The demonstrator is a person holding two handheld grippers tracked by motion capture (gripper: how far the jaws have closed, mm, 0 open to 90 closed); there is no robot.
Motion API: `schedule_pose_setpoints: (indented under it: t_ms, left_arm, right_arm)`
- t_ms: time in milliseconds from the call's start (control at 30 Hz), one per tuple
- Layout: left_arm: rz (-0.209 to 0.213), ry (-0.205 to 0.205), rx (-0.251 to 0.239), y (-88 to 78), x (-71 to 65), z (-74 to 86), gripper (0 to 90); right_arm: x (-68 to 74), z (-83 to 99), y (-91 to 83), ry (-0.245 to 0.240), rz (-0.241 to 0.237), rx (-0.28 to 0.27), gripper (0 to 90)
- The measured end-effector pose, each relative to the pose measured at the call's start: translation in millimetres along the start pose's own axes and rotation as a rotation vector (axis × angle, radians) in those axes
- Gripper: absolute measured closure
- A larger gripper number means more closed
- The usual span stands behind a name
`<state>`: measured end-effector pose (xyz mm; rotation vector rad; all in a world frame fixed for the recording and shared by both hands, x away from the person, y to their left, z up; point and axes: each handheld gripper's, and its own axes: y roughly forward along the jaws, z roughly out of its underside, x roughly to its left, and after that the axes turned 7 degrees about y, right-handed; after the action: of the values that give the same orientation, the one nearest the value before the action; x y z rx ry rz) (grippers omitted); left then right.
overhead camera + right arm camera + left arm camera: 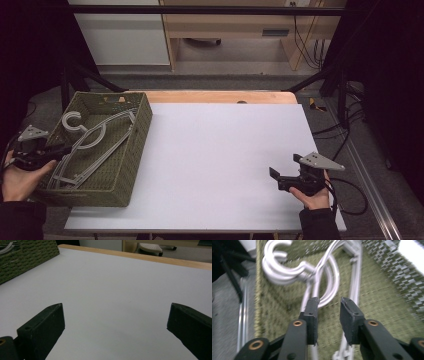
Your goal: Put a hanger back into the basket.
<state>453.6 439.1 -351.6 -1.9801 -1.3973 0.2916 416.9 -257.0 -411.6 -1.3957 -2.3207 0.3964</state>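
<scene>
A green woven basket stands on the left part of the table with several pale plastic hangers lying in it, their hooks toward the far left corner. My left gripper reaches over the basket's left wall. In the left gripper view its jaws stand a little apart just above the hangers, and the pads press on nothing. My right gripper hovers low over the white tabletop near the front right, open wide with nothing between its jaws.
The white board covers the table, and a wooden strip shows along the far edge. The basket's corner appears far left in the right gripper view. Cables and a metal rail lie off the right side.
</scene>
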Motion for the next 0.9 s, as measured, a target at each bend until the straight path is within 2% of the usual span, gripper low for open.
schedule_pose_setpoints:
  t_ms: [100, 133, 233, 300, 367, 433, 633, 733, 800, 900]
  left_arm:
    - [0.025, -0.017, -0.073, -7.3, -12.5, -2.1, 57.1]
    - [0.045, -0.022, -0.11, -10.1, -18.4, -2.8, 53.4]
    - [0.077, -0.03, -0.182, -14.6, -32.8, -4.3, 46.0]
    - [0.112, -0.029, -0.227, -16.5, -43.9, -4.9, 40.5]
    - [0.127, -0.035, -0.281, -17.7, -55.4, -4.6, 39.3]
    - [0.172, -0.052, -0.322, -16.7, -65.5, -4.7, 36.8]
    - [0.266, -0.017, -0.378, -8.8, -96.9, -7.4, 25.1]
    - [0.281, 0.019, -0.374, -4.4, -111.0, -7.4, 19.2]
    - [0.277, 0.026, -0.382, -2.2, -120.2, -6.7, 13.5]
    - [0.281, 0.054, -0.377, 1.1, -128.8, -5.9, 8.5]
  right_arm:
    - [-0.5, -0.1, -0.9, -0.004, 0.0, -0.004, 1.5]
    - [-0.3, -0.2, -1.4, 0.0, -0.002, -0.004, 1.5]
    - [-0.6, -0.3, -2.2, 0.001, -0.003, -0.012, 1.5]
    - [-0.8, -0.4, -2.5, 0.001, 0.001, -0.016, 1.5]
    - [-0.8, -0.5, -3.1, 0.002, -0.002, -0.021, 1.5]
    - [-1.3, -0.7, -3.9, -0.002, -0.006, -0.026, 1.4]
    - [-1.6, -1.1, -6.0, 0.008, -0.021, -0.039, 1.2]
    - [-2.5, -1.2, -7.7, 0.002, -0.028, -0.04, 1.1]
    - [-2.8, -1.5, -8.8, 0.006, -0.032, -0.045, 1.0]
    - [-3.5, -1.6, -10.2, 0.016, -0.036, -0.052, 1.0]
